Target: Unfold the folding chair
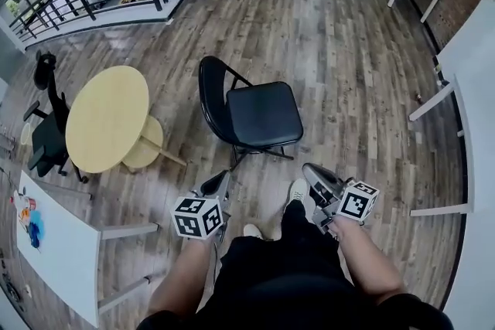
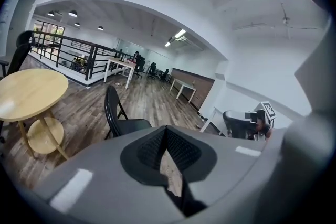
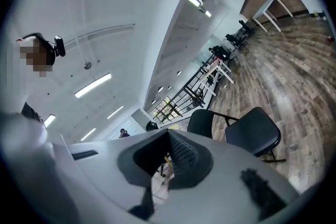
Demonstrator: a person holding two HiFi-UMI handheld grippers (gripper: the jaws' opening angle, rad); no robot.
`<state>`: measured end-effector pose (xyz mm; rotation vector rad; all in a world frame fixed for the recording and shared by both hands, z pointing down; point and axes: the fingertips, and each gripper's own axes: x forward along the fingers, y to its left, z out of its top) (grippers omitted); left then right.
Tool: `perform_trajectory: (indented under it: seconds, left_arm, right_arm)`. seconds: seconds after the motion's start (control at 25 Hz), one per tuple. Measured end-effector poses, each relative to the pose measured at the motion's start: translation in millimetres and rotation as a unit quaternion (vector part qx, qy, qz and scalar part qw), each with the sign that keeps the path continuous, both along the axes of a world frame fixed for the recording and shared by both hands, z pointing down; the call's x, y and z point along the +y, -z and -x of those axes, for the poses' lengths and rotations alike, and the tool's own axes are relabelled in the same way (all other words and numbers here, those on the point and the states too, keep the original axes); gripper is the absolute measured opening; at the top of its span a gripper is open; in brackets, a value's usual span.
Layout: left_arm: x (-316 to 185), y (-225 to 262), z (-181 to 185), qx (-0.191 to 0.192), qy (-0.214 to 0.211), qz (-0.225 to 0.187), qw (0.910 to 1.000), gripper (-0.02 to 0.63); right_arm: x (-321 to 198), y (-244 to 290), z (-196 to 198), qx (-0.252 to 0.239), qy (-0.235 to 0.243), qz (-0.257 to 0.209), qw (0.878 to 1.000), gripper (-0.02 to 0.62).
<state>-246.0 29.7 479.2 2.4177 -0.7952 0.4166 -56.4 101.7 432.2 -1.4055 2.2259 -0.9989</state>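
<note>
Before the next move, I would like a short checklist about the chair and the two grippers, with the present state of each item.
1. Seat of the folding chair is down, back upright: ok.
2. All chair feet flat on the floor: cannot tell, the seat hides some.
3. The left gripper is shut, nothing between its jaws: ok.
4. The right gripper is shut, nothing between its jaws: ok.
5. Both grippers apart from the chair: ok.

The folding chair (image 1: 259,113) had a smooth, faintly glossy black seat on thin dark metal tubing. At its nine o'clock, the round table (image 1: 107,118) was matt pale wood, and the floor (image 1: 348,50) was grained planks.
</note>
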Motion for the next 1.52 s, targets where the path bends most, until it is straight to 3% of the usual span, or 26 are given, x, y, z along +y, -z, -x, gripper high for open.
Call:
perform_trajectory:
  seconds: [0.28,0.4,0.68,1.12,1.52]
  left_arm:
    - [21,31,-1,0.017,0.016,-0.019,0.9995,0.006]
    - [26,38,-5,0.024,0.033,-0.019,0.9990,0.006]
    - [31,42,-24,0.021,0.070,-0.020,0.9971,0.008]
    - [39,29,-49,-0.010,0.094,0.019,0.9953,0.008]
    - [37,31,-57,-0.011,0.096,0.020,0.9951,0.008]
  right_arm:
    - [18,36,-5,0.063,0.016,-0.025,0.998,0.005]
    - [25,32,-10,0.073,0.036,-0.008,0.997,0.005]
    - [38,7,-33,0.153,0.071,0.040,0.985,0.005]
    - [42,-11,-70,0.182,0.071,0.059,0.979,0.005]
    - [35,-7,-86,0.192,0.064,0.055,0.978,0.005]
